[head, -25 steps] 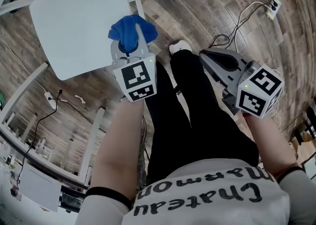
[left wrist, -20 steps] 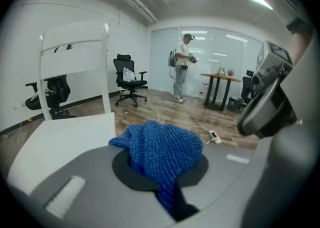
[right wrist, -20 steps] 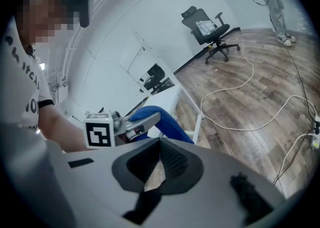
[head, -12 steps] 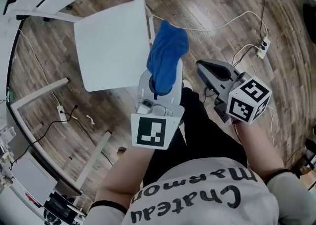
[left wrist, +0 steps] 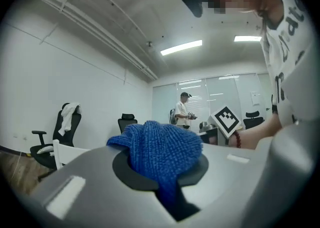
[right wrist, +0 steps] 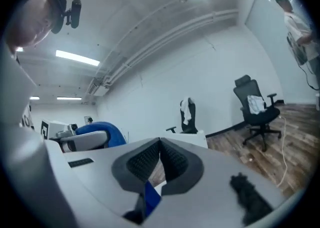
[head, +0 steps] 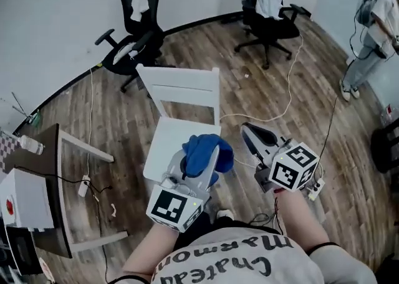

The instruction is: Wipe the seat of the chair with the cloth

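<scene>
While the left tool (head: 209, 165) clamps the blue cloth (head: 202, 151) over the front of the white chair's seat (head: 167, 142), wiping looks unstarted; next, lower the cloth flat onto it. Right tool (head: 249, 133) is closed, empty

Black script across white shirt (head: 249, 258), near side of chair (head: 181, 93), upside down in head view: "Chateau"; second line "Marm", ending unclear
</scene>
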The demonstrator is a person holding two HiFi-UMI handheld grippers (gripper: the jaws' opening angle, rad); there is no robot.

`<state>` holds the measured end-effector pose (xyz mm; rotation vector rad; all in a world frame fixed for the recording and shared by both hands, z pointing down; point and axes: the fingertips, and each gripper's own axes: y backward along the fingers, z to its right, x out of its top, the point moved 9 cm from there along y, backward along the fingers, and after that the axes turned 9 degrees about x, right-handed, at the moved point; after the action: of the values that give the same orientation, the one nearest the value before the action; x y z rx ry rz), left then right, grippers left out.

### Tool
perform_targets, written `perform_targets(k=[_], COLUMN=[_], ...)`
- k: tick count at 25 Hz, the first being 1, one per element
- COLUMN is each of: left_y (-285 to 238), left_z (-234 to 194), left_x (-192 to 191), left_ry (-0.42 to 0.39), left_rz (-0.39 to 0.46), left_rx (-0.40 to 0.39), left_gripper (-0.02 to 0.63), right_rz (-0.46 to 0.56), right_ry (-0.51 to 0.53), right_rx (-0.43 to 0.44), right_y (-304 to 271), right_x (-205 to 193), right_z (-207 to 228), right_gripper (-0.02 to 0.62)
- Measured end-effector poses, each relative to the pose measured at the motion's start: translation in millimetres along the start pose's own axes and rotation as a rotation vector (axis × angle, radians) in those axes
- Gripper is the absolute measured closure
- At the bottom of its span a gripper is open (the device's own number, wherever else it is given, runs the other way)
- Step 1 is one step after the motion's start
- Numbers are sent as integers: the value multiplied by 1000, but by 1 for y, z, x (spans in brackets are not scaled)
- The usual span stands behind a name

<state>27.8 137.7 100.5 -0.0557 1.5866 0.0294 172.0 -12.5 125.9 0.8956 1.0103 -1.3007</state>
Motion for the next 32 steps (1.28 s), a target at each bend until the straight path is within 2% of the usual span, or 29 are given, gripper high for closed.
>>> perform_targets(k=[2,6,10,13,17,21,23,27,32], left_y=[19,66,109,136,169,201,217,246,273], left_z=[-12,-29,-36,-38,-35,-34,-36,-46,-60], left_x=[31,86,132,161,188,201,203,193,179], left_ry=[14,69,94,105,88,1,-14,6,73], left_rz=[37,169,270,336,381,367,350,290,248], left_rx=[19,10,25,38,11,0,0,32,41], left_gripper=[566,568,568,566,567,566,566,566,566], right_rz=[38,70,69,92,113,111,106,96,70], right_ry=[52,147,236,322,410,414,414,409,404], right_rx=[56,183,305,347,333,304,284,222,158], right_y=[-11,-30,-37,-36,-37,-38,-39,-39,-36], right_x=[35,91,127,145,158,160,158,144,125], right_z=[-20,-69,-120,-153,-185,-211,-223,-247,-278], right_gripper=[581,581,581,581,581,581,581,581,581])
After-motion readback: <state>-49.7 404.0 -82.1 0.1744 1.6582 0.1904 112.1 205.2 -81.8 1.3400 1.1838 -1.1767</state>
